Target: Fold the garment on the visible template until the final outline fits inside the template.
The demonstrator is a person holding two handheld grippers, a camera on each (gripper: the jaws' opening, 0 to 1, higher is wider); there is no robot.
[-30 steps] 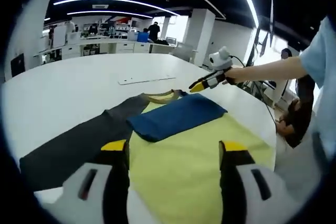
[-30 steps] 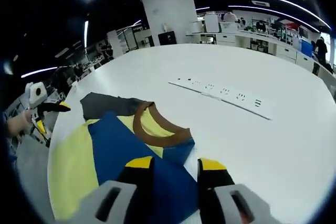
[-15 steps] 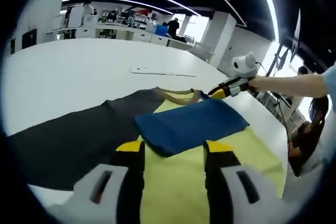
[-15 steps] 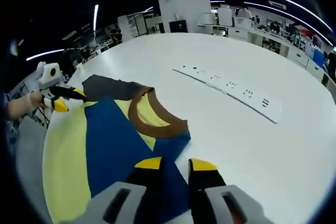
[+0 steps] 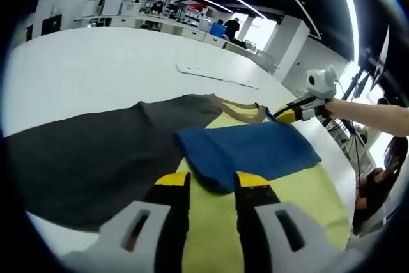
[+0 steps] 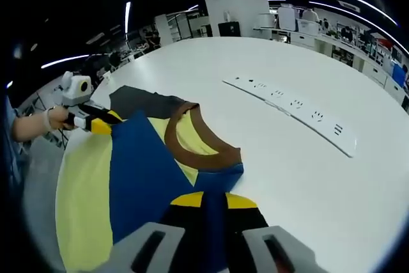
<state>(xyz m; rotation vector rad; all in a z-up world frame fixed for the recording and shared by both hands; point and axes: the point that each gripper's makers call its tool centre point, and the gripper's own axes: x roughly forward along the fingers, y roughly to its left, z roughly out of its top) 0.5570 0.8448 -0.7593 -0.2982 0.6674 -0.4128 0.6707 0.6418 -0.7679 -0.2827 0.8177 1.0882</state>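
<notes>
A yellow garment (image 5: 300, 202) with a brown collar (image 5: 239, 112) lies on a dark grey template (image 5: 89, 158) on a white table. A blue part (image 5: 255, 151) is folded across it. My left gripper (image 5: 213, 183) is shut on the near corner of the blue fold. In the right gripper view the same garment (image 6: 80, 183) shows its blue fold (image 6: 144, 177), collar (image 6: 192, 151) and template (image 6: 137, 100). My right gripper (image 6: 215, 201) is shut on the blue edge beside the collar. Each gripper appears in the other view: right gripper (image 5: 287, 114), left gripper (image 6: 101, 124).
A white power strip (image 5: 217, 76) (image 6: 300, 107) lies on the bare table (image 6: 307, 183) beyond the garment. The table edge (image 5: 339, 158) runs close to the garment's right side. A person's forearm (image 5: 374, 118) and hand (image 6: 29, 127) hold the grippers. Desks and people stand far behind.
Both pairs of jaws have narrowed from open onto the blue fabric. Both cameras have moved lower and closer to the garment.
</notes>
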